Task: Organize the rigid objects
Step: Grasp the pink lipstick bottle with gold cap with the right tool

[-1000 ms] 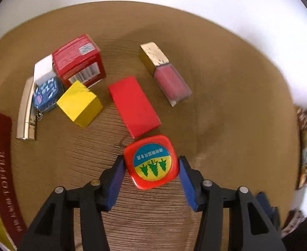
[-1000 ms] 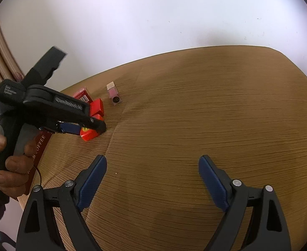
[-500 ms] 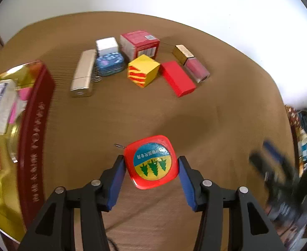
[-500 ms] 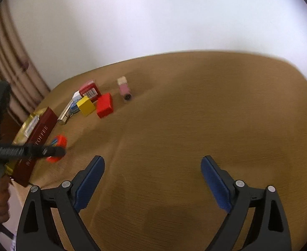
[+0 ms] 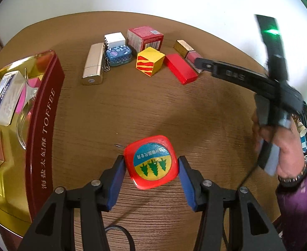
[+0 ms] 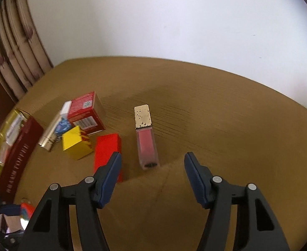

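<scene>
Far left of the left wrist view there's the open gold toffee tin (image 5: 42, 113) with a white packet and a clip inside; upper middle of that frame is the row of loose stuff on the brown table (image 5: 195, 113): gold lighter (image 5: 93, 63), blue patterned tin (image 5: 119, 55), white cube (image 5: 114, 39), red carton (image 5: 145, 38), yellow striped block (image 5: 150, 61), flat red block (image 5: 180, 68); the pink lip gloss (image 5: 188, 51) sits just right of that, partly behind the other tool. Lower middle, the left gripper (image 5: 151, 172) is clamped on the red tape measure (image 5: 151, 162), both blue pads on its sides, held above the table. Right edge, a hand (image 5: 278, 146) holds the second tool. In the right wrist view the right gripper (image 6: 152, 171) has its jaws closing, lip gloss lying just ahead of the gap, pads not touching it; flat red block sits by the left pad.
</scene>
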